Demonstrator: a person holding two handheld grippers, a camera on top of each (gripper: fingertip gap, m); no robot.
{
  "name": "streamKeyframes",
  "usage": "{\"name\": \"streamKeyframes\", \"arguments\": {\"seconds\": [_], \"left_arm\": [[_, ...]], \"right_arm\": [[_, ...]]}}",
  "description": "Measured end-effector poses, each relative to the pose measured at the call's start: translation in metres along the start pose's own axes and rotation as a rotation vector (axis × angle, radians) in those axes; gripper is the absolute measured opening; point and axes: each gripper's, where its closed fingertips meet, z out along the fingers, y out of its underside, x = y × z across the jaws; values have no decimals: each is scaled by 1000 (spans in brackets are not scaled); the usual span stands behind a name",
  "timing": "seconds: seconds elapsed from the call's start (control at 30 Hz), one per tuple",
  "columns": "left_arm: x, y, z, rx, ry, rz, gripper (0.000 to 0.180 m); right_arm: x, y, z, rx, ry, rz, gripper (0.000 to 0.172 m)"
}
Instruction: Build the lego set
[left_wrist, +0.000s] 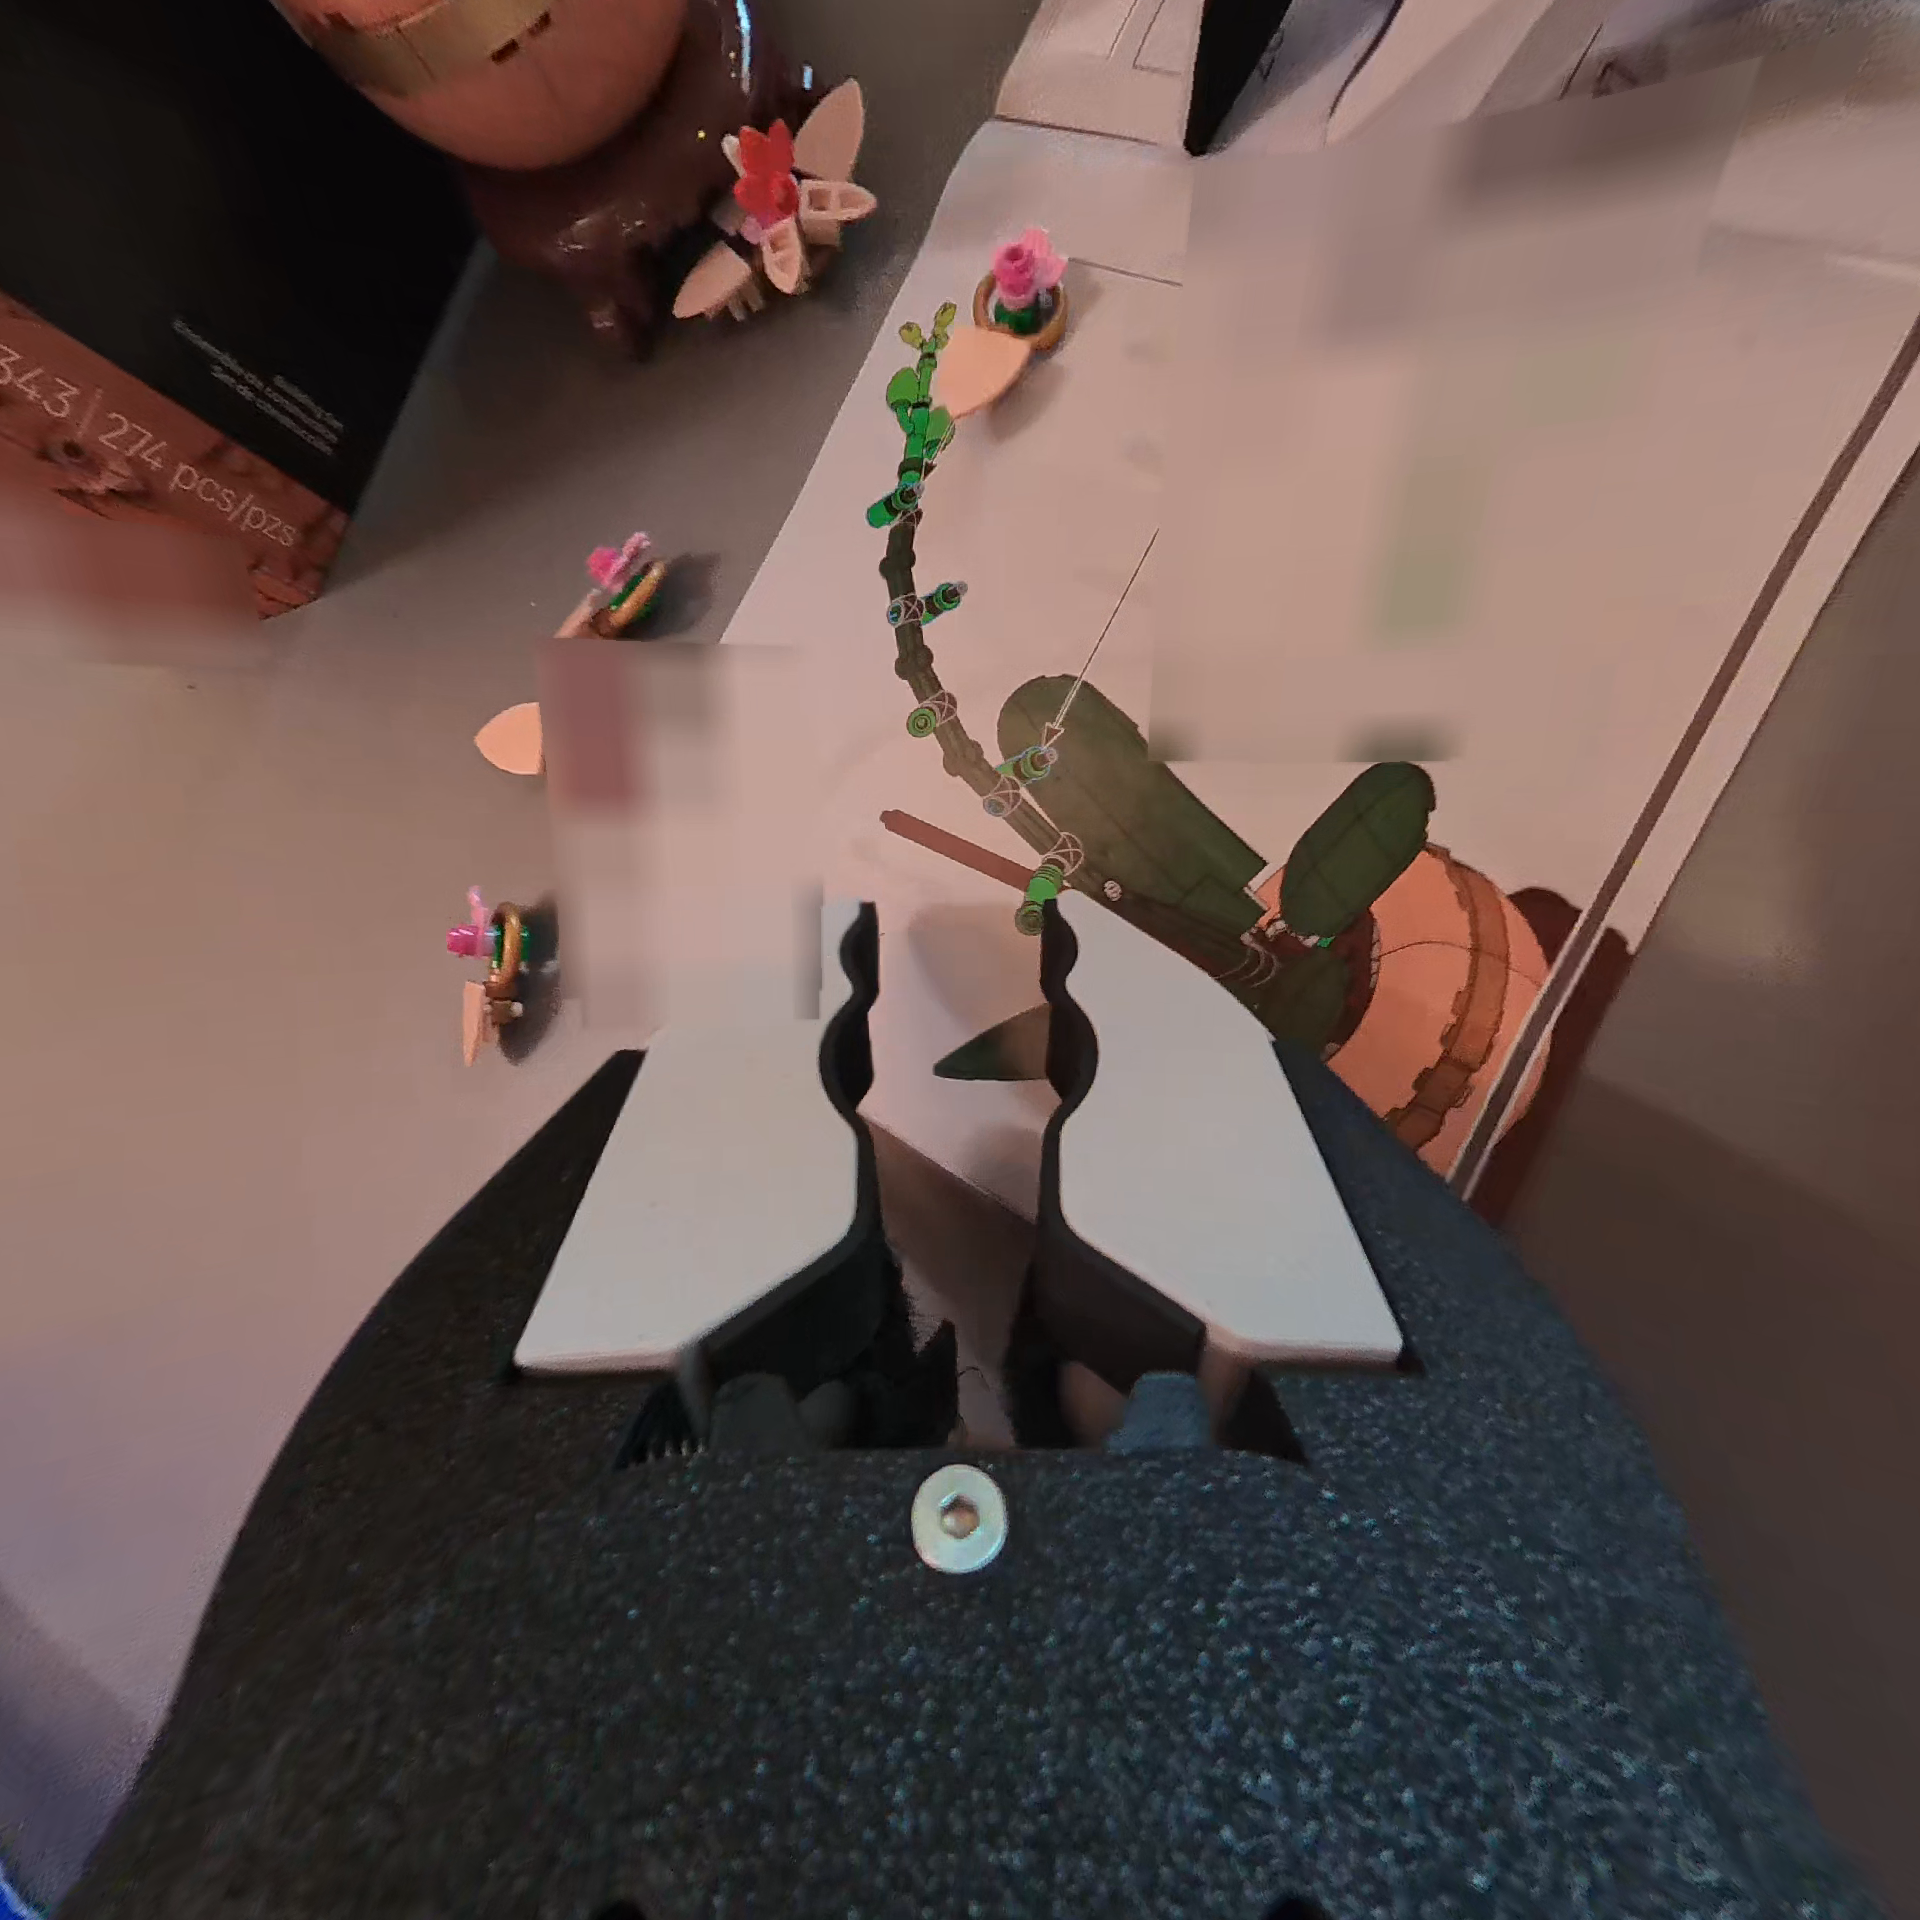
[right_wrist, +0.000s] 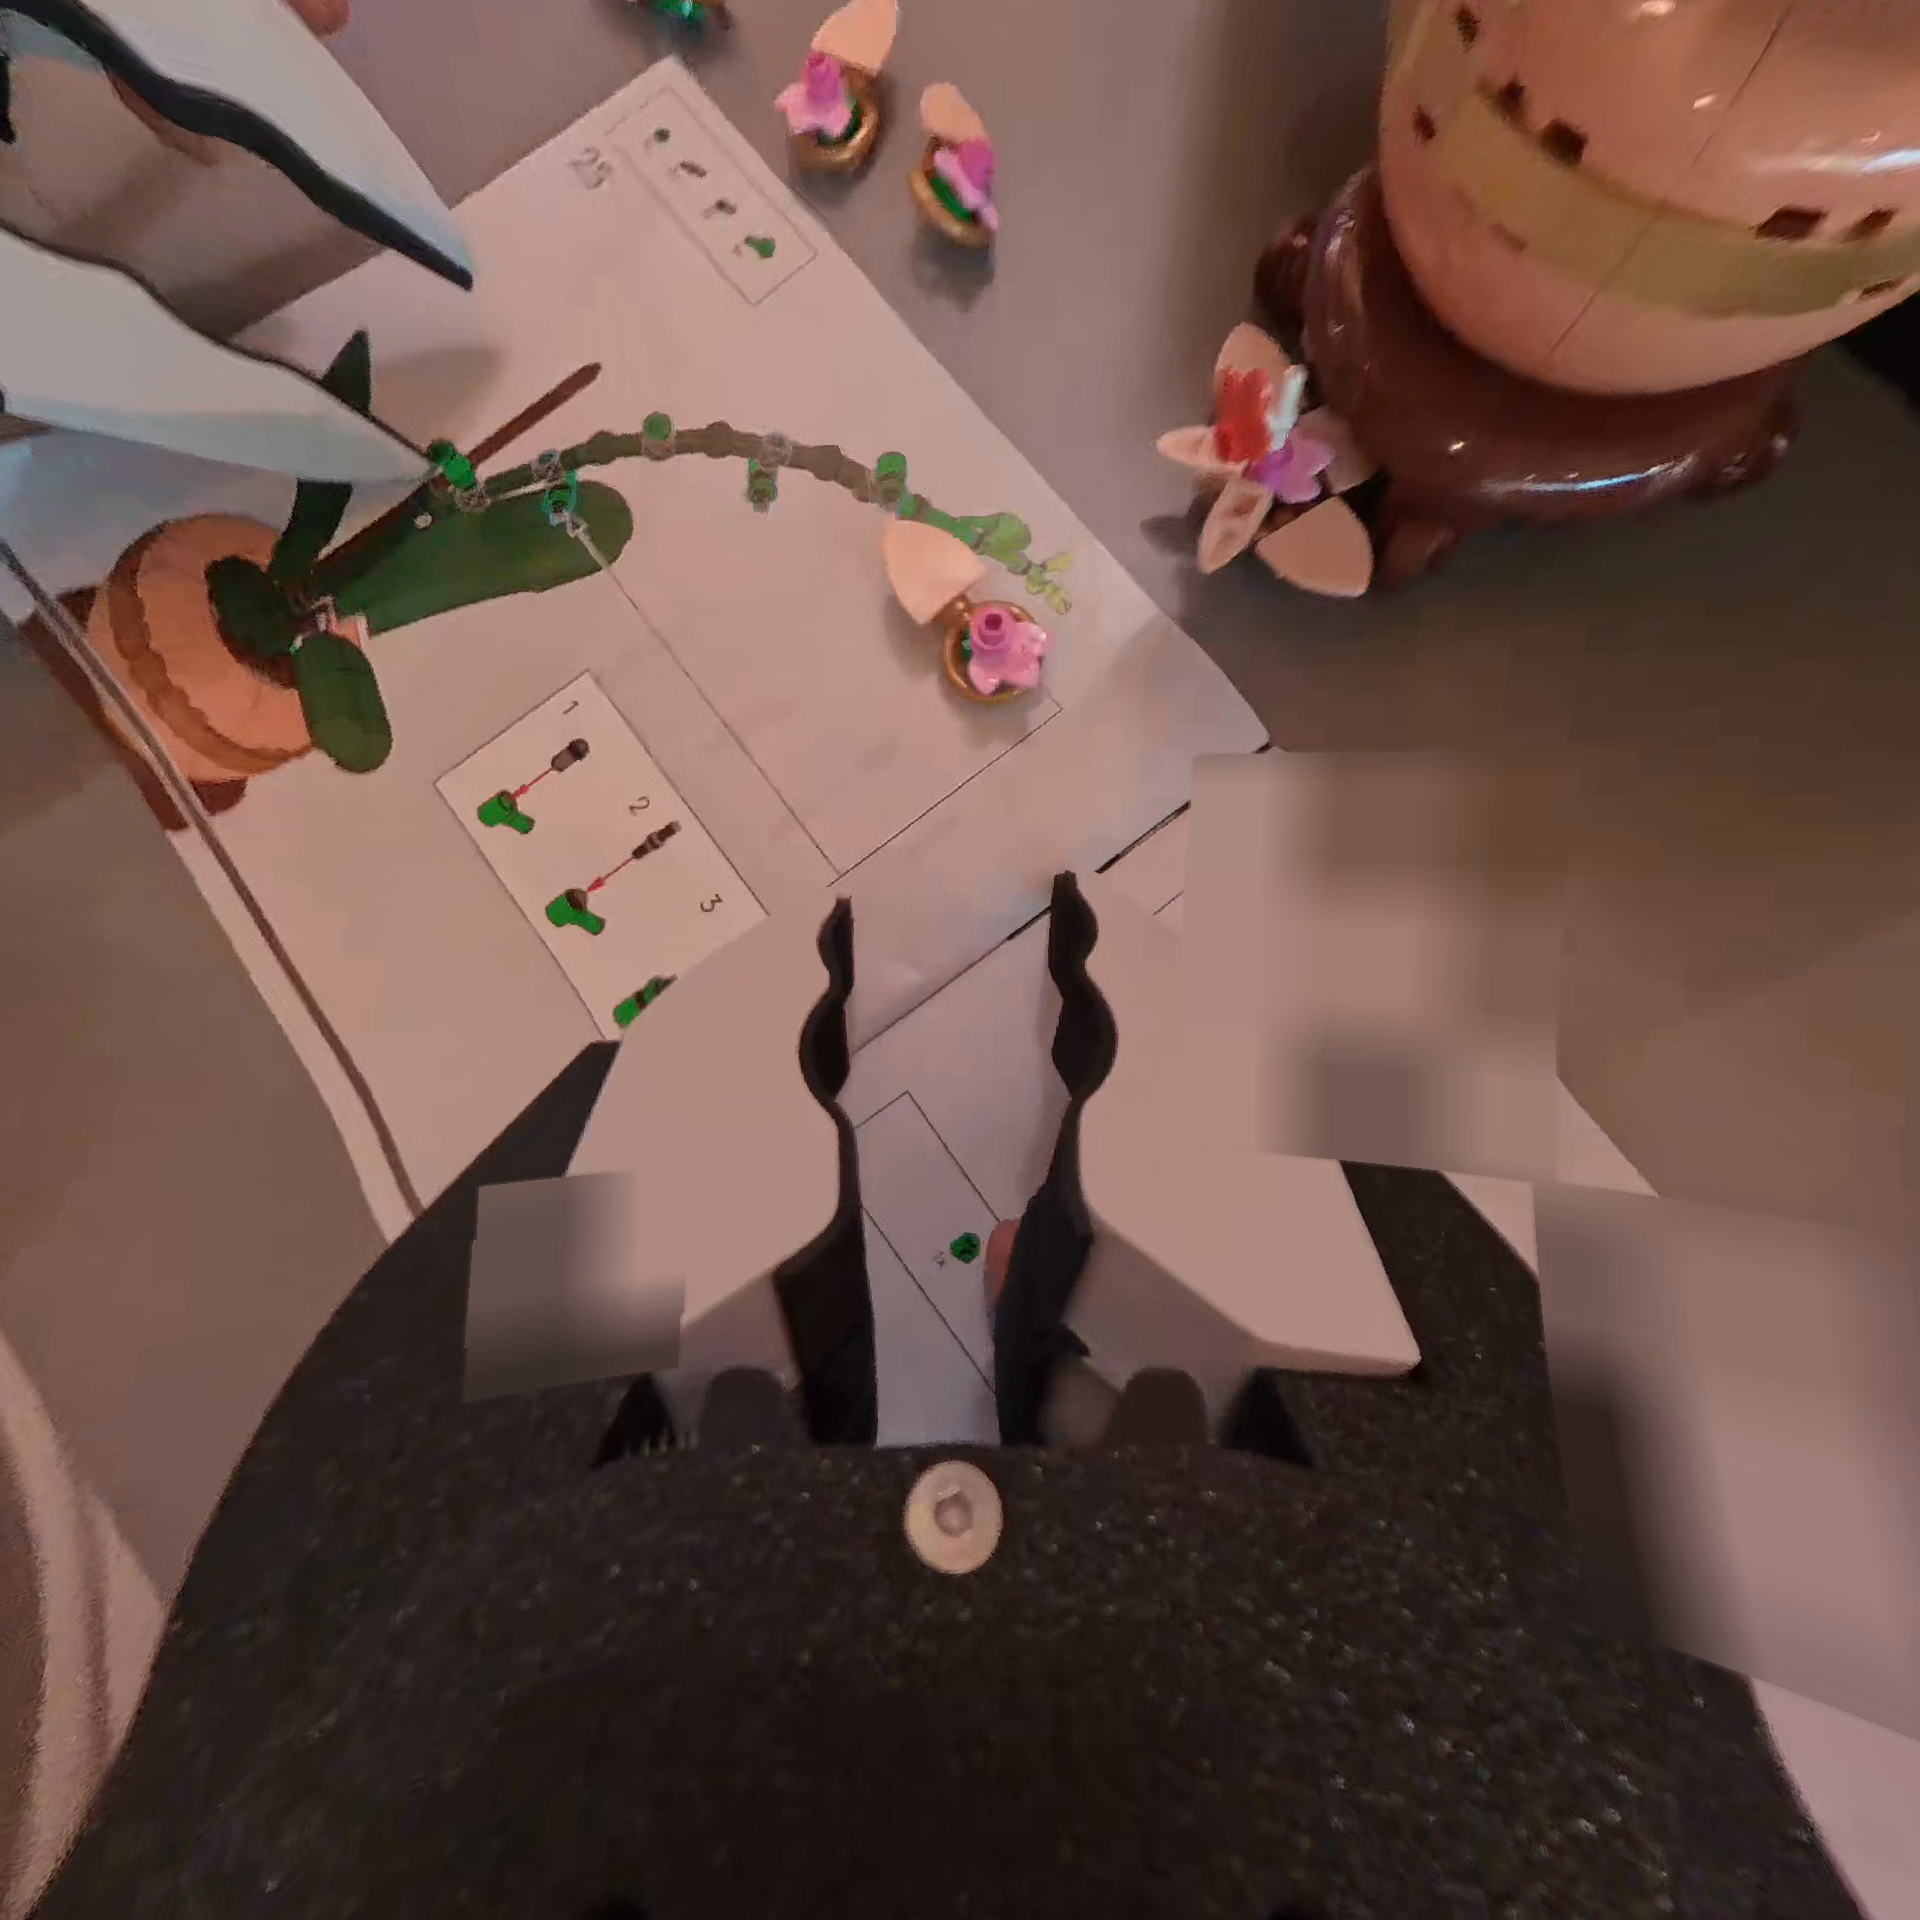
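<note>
Black housing of my left tool (left_wrist: 951, 914) is filling the bottom of its view, and its two white fingers are standing a moderate way apart with nothing between them. Just past the right fingertip (left_wrist: 1051, 935) a small green peg (left_wrist: 1039, 902) is sitting, drawn on an open instruction booklet (left_wrist: 1039, 499) lying flat on the grey surface (left_wrist: 260, 831). I cannot tell whether the fingertip is touching the page. From that peg a printed green stem (left_wrist: 914, 644) is curving away from me, its long axis running forward and slightly left, ending at a real pink flower piece (left_wrist: 1023, 286) resting on the page, well ahead of the fingertips.

My right tool (right_wrist: 951, 899) is also partly open and holding nothing, hovering over the near edge of the same booklet. From it, the pink flower piece is lying ahead and slightly right, nearer than it is to my left tool. Two more flower pieces (right_wrist: 894, 125) are lying farther off on the surface, and a pink and brown vase-shaped model (right_wrist: 1621, 229) is standing at the far right.
</note>
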Motion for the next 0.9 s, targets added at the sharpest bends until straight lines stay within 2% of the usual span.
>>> {"name": "streamKeyframes", "arguments": {"seconds": [0.13, 0.3, 0.4, 0.53, 0.67, 0.9], "left_arm": [[16, 3, -7, 12, 0, -18, 24], [40, 6, -19, 33, 7, -74, 23], [46, 7, -22, 23, -11, -79, 23], [50, 7, -23, 15, -25, -111, 21], [63, 3, -24, 42, 4, -154, 22], [68, 2, -25, 55, -7, -175, 28]], "right_arm": [[-16, 12, -9, -32, 10, -16, 36], [-32, 23, -21, -77, -78, -96, 36], [-31, 1, -18, 7, -103, -116, 35], [-30, 0, 1, -68, -134, -159, 32], [-23, -19, 15, -35, -87, -209, 19], [-14, -58, 45, 55, -26, -240, 23]]}}
